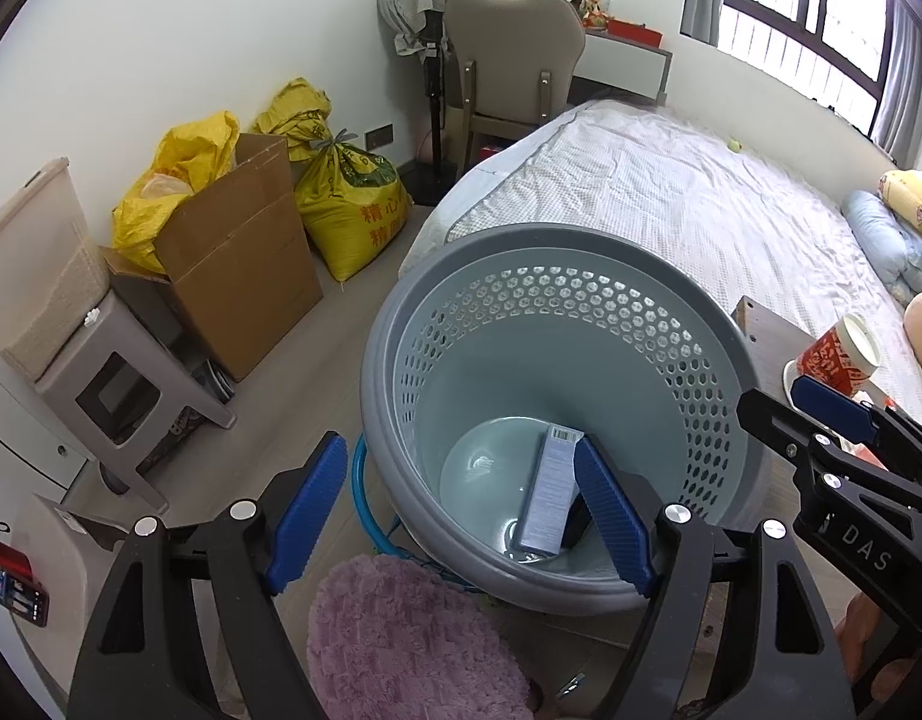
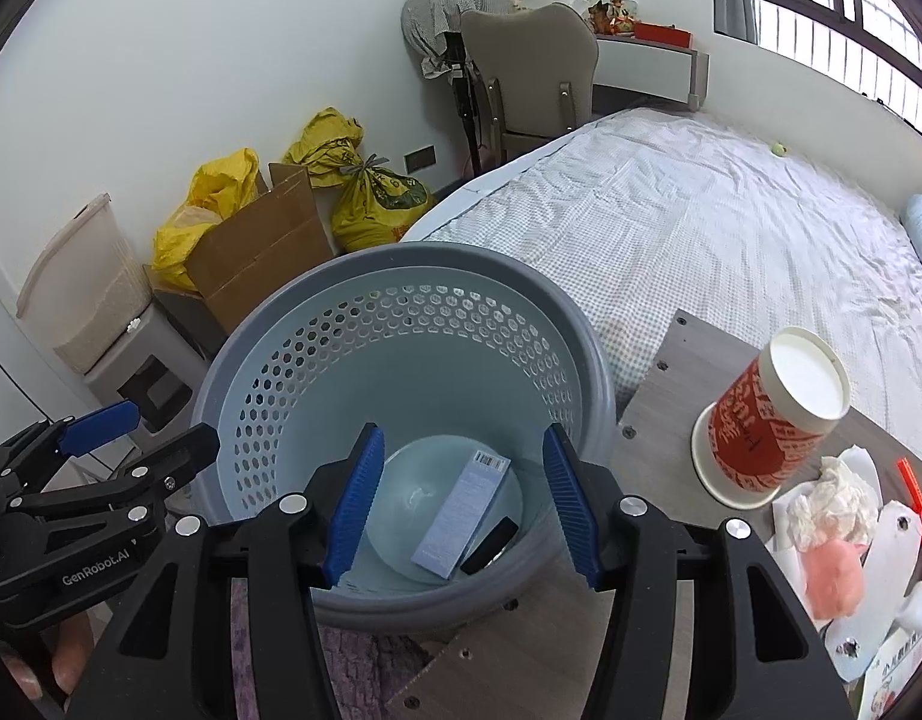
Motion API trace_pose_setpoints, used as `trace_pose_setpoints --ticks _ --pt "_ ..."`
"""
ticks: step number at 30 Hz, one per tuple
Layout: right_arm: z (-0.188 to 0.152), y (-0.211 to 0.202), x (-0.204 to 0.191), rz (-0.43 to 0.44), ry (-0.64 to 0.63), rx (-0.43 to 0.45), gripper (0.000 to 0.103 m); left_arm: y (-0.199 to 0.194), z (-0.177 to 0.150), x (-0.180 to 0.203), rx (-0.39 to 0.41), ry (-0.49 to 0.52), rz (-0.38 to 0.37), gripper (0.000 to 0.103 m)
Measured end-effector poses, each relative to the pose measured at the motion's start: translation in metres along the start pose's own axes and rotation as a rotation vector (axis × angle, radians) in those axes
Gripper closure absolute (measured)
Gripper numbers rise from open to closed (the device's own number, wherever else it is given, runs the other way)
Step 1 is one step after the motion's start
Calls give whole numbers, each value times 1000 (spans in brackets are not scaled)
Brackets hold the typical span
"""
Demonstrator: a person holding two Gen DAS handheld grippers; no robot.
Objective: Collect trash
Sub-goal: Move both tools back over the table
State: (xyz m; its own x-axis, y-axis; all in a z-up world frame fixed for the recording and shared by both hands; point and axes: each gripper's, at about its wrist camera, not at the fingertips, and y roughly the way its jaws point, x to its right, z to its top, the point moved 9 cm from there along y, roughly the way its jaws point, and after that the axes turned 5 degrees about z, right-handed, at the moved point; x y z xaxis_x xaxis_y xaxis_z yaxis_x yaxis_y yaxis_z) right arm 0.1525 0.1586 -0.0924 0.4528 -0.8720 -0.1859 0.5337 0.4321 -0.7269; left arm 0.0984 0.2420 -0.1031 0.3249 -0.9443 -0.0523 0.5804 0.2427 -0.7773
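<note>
A: Report the state of each claw.

B: The left gripper (image 1: 461, 513) is released, its blue pads spread wide with nothing between them. The right gripper (image 2: 461, 501) is likewise released and carries nothing. Both hover over the grey basket (image 2: 269, 324), the left one on the left side of the right one.

A: Location of the trash?

B: A pale blue carton (image 2: 461, 522) lies flat on the basket floor, barcode end toward the far wall. A small black item (image 2: 490, 546) lies just to its right, touching it. Its identity cannot be determined.

A: Items outside the basket?

B: On the wooden table (image 2: 671, 372), to the right of the basket: an upside-down red paper cup (image 2: 761, 426), crumpled white tissue (image 2: 833, 498) near it, and a pink object (image 2: 833, 576) nearer still. The bed (image 2: 701, 216) lies beyond the table. A cardboard box (image 1: 239, 264) and yellow sacks (image 1: 353, 204) stand at the far left wall.
</note>
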Motion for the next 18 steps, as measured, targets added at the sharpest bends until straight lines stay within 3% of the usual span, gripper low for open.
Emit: trace_pose_setpoints --ticks 18 --pt "-41 -56 38 -63 73 33 50 -33 -8 33 40 48 -39 26"
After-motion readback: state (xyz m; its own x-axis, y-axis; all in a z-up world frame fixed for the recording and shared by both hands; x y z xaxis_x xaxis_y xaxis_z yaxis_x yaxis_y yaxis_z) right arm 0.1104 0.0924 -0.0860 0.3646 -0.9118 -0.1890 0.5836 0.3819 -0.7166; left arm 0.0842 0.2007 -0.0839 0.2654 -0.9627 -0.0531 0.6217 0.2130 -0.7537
